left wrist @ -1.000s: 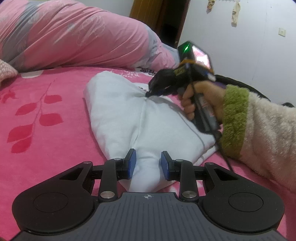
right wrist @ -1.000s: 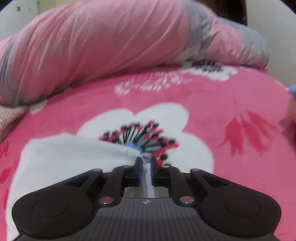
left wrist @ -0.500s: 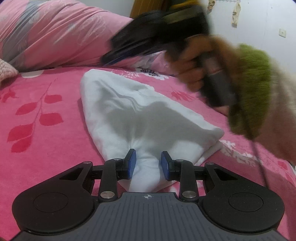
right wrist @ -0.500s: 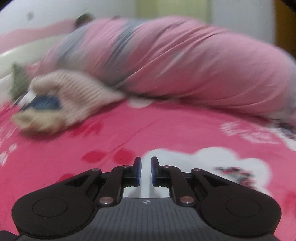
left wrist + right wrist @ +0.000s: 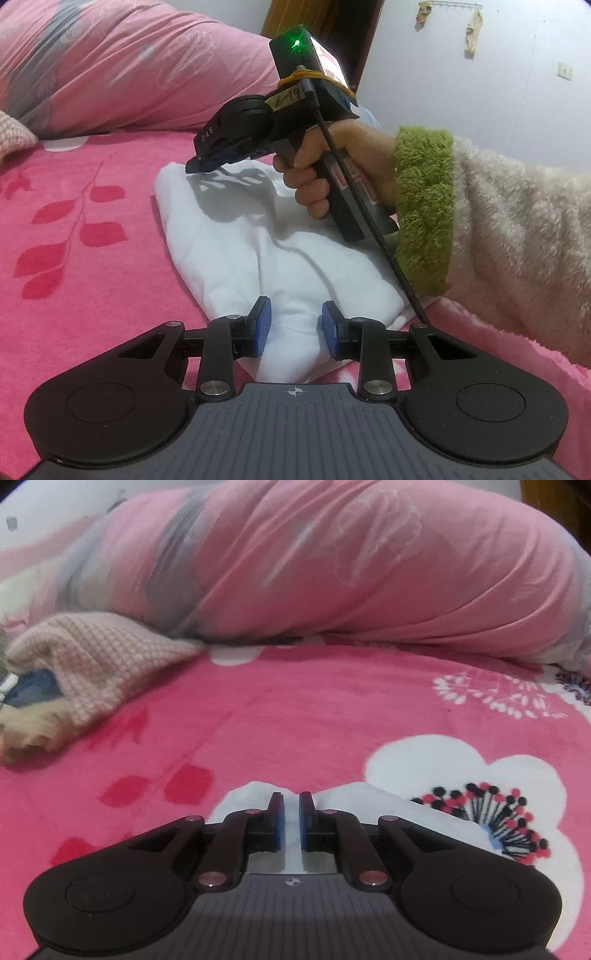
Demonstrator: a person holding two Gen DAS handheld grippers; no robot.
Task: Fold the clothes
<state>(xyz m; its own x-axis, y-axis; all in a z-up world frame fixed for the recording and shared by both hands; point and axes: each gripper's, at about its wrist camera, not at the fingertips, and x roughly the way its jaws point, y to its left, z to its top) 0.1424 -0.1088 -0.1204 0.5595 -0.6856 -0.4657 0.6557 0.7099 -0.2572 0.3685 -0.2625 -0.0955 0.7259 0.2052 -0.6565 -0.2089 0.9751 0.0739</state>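
Mid-bed (image 5: 74,295), my left gripper (image 5: 294,328) pinches the folded white garment's (image 5: 240,236) near end; my right gripper (image 5: 291,821), nearly shut and closing, hovers over its far corner, contact hidden.

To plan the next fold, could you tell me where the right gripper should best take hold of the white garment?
Probably the far left corner of the white garment, where the right gripper is now closing. That edge sits raised and free on the pink blanket, so fingers coming from above, angled down, can pinch it. The left gripper already straddles the near bunched end.
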